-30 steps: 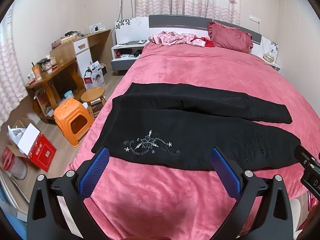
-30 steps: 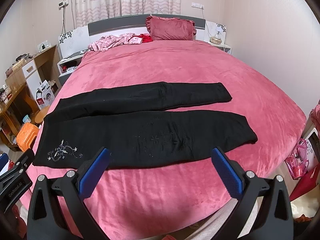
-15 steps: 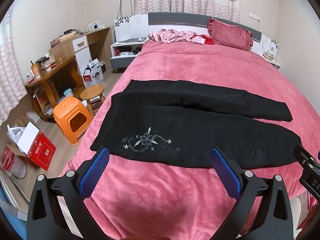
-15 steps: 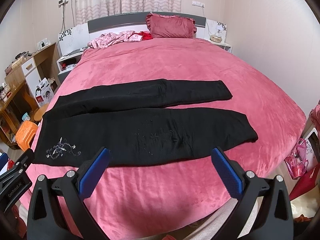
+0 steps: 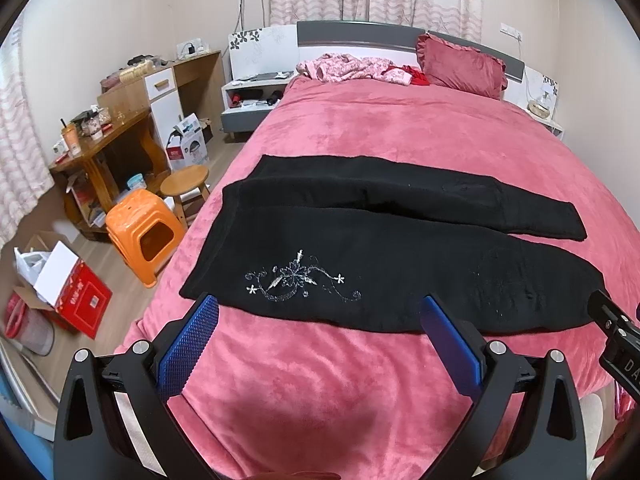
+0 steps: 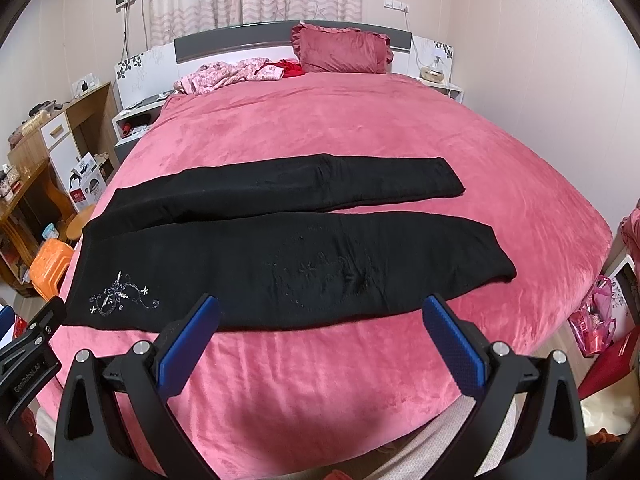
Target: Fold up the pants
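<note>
Black pants [image 5: 400, 256] [image 6: 280, 256] lie flat across the pink bed [image 5: 400, 128] [image 6: 320, 128], waist at the left with silver floral embroidery [image 5: 298, 280] [image 6: 118, 298], both legs running right. The far leg [image 6: 320, 186] lies apart from the near one. My left gripper [image 5: 318, 312] hovers open just short of the near hem by the embroidery. My right gripper [image 6: 320, 312] is open too, above the near leg's lower edge. Nothing is between either pair of blue pads. Each gripper's black body shows at the edge of the other view.
An orange plastic stool [image 5: 142, 232], a wooden stool [image 5: 186, 184], a desk [image 5: 100, 148] and a red box [image 5: 78, 300] stand left of the bed. A red pillow [image 6: 344, 50] and pink clothes [image 6: 228, 74] lie at the headboard. Pink bags [image 6: 596, 320] sit at the right.
Both grippers have shifted slightly closer to the pants and bed; the view tilts a little down. The pants have not moved and both grippers remain open.
</note>
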The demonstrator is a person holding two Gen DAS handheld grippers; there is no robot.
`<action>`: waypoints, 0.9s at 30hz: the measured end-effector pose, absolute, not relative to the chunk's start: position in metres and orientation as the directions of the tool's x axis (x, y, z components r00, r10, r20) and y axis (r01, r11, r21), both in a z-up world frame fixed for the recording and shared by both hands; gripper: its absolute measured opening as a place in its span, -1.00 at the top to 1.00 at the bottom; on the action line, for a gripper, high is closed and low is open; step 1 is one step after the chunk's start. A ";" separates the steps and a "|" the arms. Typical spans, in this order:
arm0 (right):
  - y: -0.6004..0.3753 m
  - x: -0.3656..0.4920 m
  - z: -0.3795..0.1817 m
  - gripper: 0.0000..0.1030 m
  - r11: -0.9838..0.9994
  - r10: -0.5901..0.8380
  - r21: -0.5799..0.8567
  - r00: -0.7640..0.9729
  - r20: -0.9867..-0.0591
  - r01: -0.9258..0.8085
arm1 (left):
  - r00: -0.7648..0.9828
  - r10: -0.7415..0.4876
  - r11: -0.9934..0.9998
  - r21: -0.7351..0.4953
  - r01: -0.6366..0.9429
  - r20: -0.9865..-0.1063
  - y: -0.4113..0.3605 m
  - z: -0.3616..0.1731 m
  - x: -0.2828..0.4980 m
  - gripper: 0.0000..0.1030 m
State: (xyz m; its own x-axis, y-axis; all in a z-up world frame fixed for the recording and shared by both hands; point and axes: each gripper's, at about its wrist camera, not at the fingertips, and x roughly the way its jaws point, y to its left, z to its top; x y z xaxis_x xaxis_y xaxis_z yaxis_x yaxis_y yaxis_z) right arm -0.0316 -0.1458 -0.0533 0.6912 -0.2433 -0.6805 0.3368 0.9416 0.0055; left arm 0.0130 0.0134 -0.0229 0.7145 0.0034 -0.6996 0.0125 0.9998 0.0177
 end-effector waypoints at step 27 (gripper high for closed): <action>-0.362 -0.025 -0.186 -0.82 0.639 0.136 0.612 0.714 -0.687 0.466 | 0.616 -0.243 0.902 -0.408 -0.140 -0.749 0.130 -0.142 0.066 -0.94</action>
State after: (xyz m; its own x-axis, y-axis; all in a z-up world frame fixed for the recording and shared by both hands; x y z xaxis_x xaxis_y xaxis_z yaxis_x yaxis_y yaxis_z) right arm -0.0252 -0.3624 -0.1862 0.7141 0.1363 -0.6866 0.4664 0.6387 0.6119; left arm 0.0660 0.1295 -0.1423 0.6158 -0.2433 -0.7494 -0.1395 0.9024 -0.4076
